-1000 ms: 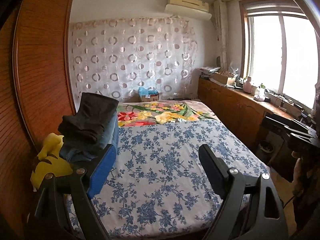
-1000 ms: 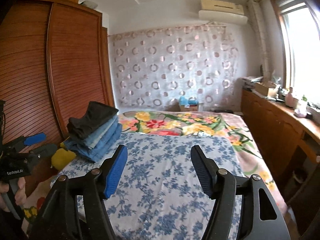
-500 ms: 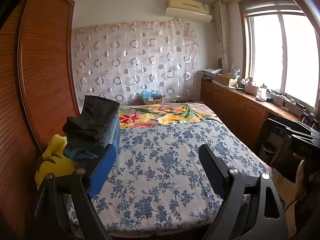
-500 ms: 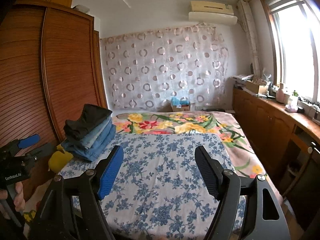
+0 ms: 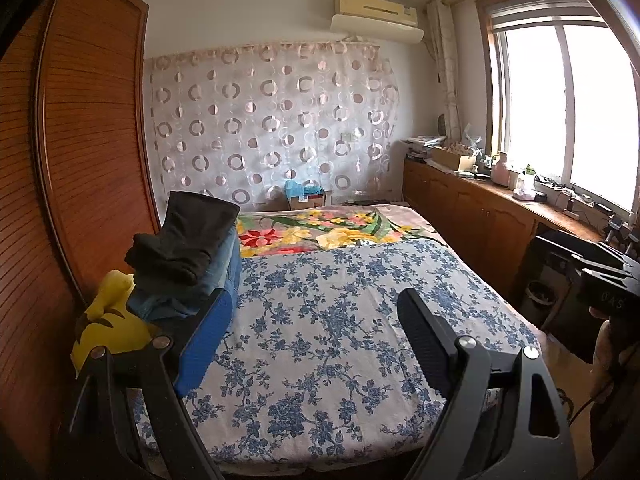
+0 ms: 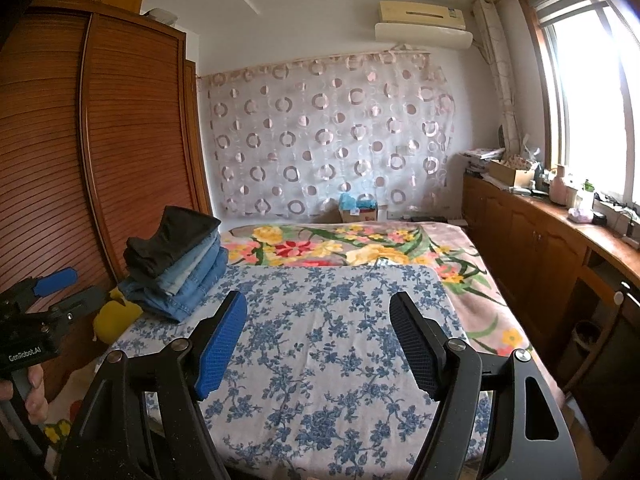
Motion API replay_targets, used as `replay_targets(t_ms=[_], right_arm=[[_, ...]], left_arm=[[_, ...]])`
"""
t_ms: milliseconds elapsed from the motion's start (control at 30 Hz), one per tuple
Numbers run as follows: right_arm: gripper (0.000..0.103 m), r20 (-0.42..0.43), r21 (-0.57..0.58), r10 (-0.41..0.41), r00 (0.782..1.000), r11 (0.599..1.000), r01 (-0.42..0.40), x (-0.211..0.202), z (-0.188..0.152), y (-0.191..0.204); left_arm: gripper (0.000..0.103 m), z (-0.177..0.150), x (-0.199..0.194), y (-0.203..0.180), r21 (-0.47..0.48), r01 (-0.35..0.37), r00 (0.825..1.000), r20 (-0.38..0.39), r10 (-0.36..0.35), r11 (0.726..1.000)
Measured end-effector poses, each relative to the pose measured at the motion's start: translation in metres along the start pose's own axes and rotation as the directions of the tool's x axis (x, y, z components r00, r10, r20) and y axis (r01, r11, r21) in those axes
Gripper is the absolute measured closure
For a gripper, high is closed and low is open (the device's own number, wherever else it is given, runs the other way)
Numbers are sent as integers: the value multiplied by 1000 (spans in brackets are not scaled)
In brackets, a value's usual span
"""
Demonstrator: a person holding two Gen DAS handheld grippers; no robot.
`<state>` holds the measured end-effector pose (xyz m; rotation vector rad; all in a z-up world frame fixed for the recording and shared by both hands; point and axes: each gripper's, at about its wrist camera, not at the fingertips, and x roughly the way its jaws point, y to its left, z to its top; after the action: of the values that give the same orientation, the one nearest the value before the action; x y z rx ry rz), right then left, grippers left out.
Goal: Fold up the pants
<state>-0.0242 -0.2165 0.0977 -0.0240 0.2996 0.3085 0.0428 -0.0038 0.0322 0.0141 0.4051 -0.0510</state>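
Both grippers hover at the near end of the bed (image 6: pixel 320 360), pointing across it, and neither holds anything. The left gripper (image 5: pixel 312 332) has its jaws wide apart with only bedspread showing between them. The right gripper (image 6: pixel 320 336) is likewise open; its jaws have just been opening a little further, with nothing between them.

The pants (image 6: pixel 176 268) lie in a folded stack at the far left of the bed, next to the wardrobe (image 6: pixel 100 160): a dark pair on top, several denim pairs below. A yellow toy (image 5: pixel 108 328) sits just beside the stack on its near side. No unfolded pair is spread on the blue-flowered sheet in front of the grippers.

By my reading, this falls between folds or at the end of the job: the stack looks finished, and the work area is bare. If another pair remains, it is out of view, and the next move would be to fetch it and lay it flat on the near sheet. That calls for open jaws brought low to the cloth, one at each side of the waistband.
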Motion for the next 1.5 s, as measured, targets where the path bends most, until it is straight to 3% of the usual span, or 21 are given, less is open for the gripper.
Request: replay_targets(t_ms=[1500], right_arm=[[27,9,-13,-10,1000,1000,10,2,-5,2]], left_arm=[[18,1,-2,-1,-4,-6,1000,7,6,1000]])
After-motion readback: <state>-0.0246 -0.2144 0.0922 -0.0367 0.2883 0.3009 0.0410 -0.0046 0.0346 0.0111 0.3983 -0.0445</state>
